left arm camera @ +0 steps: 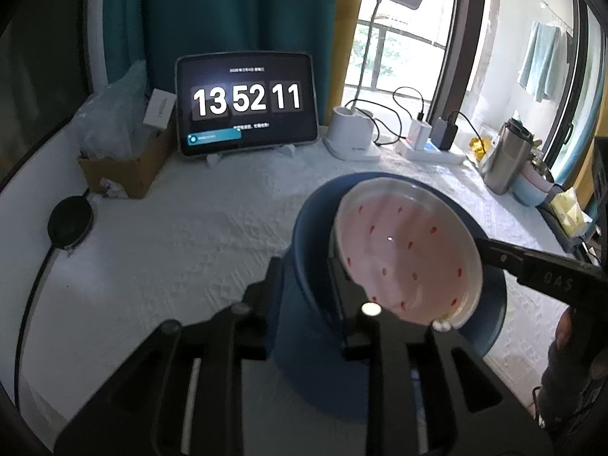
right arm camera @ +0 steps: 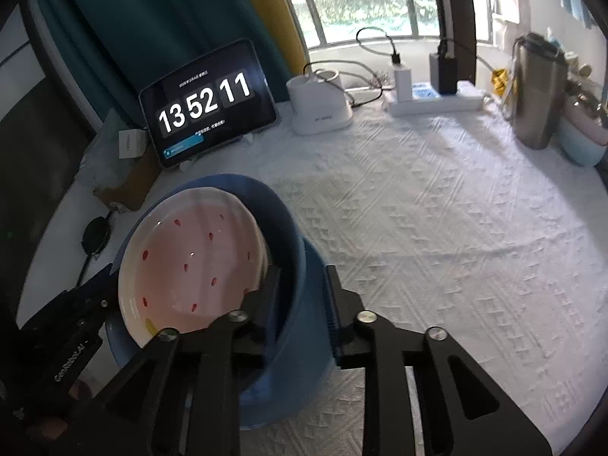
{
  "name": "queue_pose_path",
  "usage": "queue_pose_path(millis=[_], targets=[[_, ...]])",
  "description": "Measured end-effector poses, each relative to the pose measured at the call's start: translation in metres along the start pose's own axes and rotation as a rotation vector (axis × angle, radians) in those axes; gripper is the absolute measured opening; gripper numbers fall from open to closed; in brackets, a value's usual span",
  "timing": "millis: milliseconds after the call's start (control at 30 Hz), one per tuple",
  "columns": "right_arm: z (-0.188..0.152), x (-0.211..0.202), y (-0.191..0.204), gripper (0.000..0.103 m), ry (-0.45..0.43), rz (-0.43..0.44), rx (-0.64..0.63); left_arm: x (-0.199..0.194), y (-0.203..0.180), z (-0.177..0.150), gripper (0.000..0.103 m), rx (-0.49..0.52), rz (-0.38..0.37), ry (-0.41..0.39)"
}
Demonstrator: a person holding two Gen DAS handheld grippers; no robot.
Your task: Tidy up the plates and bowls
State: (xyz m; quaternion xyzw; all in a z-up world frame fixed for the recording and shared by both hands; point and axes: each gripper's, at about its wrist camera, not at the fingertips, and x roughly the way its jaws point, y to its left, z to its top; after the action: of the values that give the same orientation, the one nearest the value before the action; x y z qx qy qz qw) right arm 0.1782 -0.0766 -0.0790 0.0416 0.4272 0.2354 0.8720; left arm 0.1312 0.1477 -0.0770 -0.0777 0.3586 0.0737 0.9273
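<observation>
A blue bowl (left arm camera: pixel 304 304) stands on the white tablecloth, with a pink watermelon-pattern plate (left arm camera: pixel 406 250) lying tilted inside it. My left gripper (left arm camera: pixel 307 277) straddles the bowl's left wall, one finger outside and one inside, closed on it. My right gripper (right arm camera: pixel 302 296) straddles the bowl's right wall (right arm camera: pixel 300 304) the same way, closed on it. The plate (right arm camera: pixel 190 262) leans against the bowl's inner wall. The other gripper shows in each view: the right gripper's fingers (left arm camera: pixel 532 262) and the left gripper's fingers (right arm camera: pixel 91 296).
At the table's back stand a tablet clock (left arm camera: pixel 247 102), a cardboard box (left arm camera: pixel 121 167), a white lamp base (left arm camera: pixel 351 133) and a power strip (left arm camera: pixel 433 148). A steel tumbler (right arm camera: pixel 535 91) and pastel bowls (right arm camera: pixel 581 140) stand at the right. A black disc (left arm camera: pixel 70 222) lies at the left.
</observation>
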Motion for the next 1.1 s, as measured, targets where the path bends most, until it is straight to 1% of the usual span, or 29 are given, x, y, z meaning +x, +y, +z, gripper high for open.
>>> queue_pose_path(millis=[133, 233, 333, 533, 800, 900, 933, 967, 1000, 1033, 1100], targets=[[-0.004, -0.010, -0.003, 0.031, -0.015, -0.012, 0.007, -0.009, 0.000, -0.003, 0.028, -0.011, -0.002, -0.015], [-0.009, -0.017, -0.005, 0.034, -0.025, -0.012, 0.007, -0.016, -0.002, -0.006, 0.034, -0.019, -0.002, -0.028], [-0.014, -0.027, -0.006, 0.037, -0.039, -0.012, 0.004, -0.024, -0.005, -0.008, 0.043, -0.024, -0.027, -0.036], [-0.027, -0.045, -0.010, 0.037, -0.062, -0.029, 0.008, -0.042, -0.018, -0.015, 0.044, -0.008, -0.050, -0.066], [-0.046, -0.072, -0.015, 0.037, -0.105, -0.067, 0.012, -0.062, -0.036, -0.028, 0.045, 0.024, -0.083, -0.084], [-0.051, -0.081, -0.015, 0.037, -0.124, -0.082, 0.008, -0.072, -0.043, -0.033, 0.047, 0.045, -0.090, -0.098], [-0.053, -0.085, -0.015, 0.037, -0.133, -0.087, 0.005, -0.074, -0.045, -0.034, 0.056, 0.048, -0.093, -0.102], [-0.055, -0.088, -0.015, 0.037, -0.140, -0.092, 0.003, -0.078, -0.046, -0.035, 0.070, 0.049, -0.098, -0.107], [-0.057, -0.092, -0.016, 0.037, -0.148, -0.097, 0.000, -0.082, -0.047, -0.036, 0.074, 0.047, -0.106, -0.116], [-0.058, -0.095, -0.015, 0.037, -0.156, -0.102, -0.002, -0.084, -0.048, -0.036, 0.076, 0.045, -0.112, -0.123], [-0.062, -0.102, -0.016, 0.037, -0.171, -0.108, -0.007, -0.091, -0.050, -0.038, 0.077, 0.047, -0.122, -0.136]])
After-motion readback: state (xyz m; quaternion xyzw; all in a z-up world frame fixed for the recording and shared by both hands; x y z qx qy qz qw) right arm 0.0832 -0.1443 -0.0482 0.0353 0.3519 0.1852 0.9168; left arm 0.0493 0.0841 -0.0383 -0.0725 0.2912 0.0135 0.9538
